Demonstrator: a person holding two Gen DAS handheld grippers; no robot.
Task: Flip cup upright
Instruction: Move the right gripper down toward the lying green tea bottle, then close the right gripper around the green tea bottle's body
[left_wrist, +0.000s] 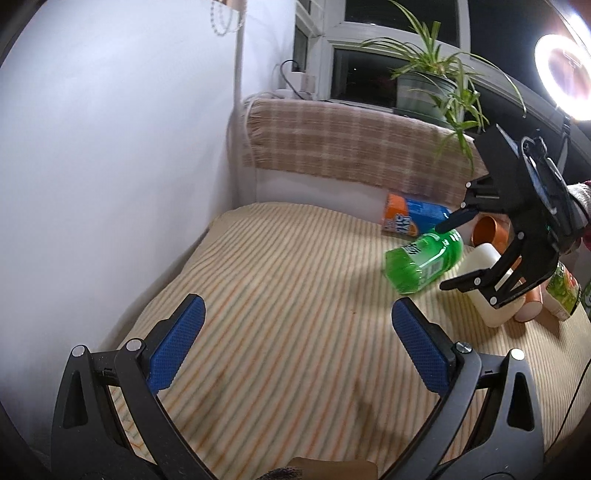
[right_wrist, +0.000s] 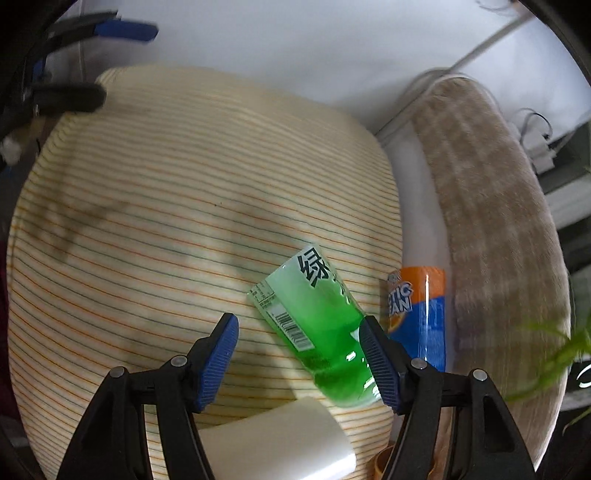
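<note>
Two grippers are in view. The left gripper (left_wrist: 299, 328) has its jaws spread wide apart with nothing between them; only the striped cloth (left_wrist: 277, 266) lies ahead of its two blue pads (left_wrist: 177, 343). The right gripper (right_wrist: 297, 356) also has its jaws apart and clamps nothing. From the left wrist camera the right gripper (left_wrist: 448, 258) appears ahead and to the right, above the cluster of containers.

One green cup (right_wrist: 317, 332) lies on its side on the striped cloth (right_wrist: 166, 221). It is directly ahead of the right gripper, angled across the gap between the pads. Its near end is against or just beside the right-hand pad (right_wrist: 376, 365); contact cannot be confirmed. The left-hand pad is clear of the cup. In the left wrist view the green cup (left_wrist: 424, 258) is ahead and far to the right of the left gripper, well apart from it.

Other items, counted:
- One orange-and-blue can (right_wrist: 421, 314), lying just beyond the right-hand pad, beside the cup.
- One white bottle (right_wrist: 280, 439), lying below and between the right gripper's fingers.
- One copper-coloured cup (left_wrist: 491, 232), on its side behind the green cup.
- One potted plant (left_wrist: 428, 88) on the sill beyond the plaid cover (left_wrist: 351, 147).
- One ring light (left_wrist: 565, 74), lit, at upper right.
</note>
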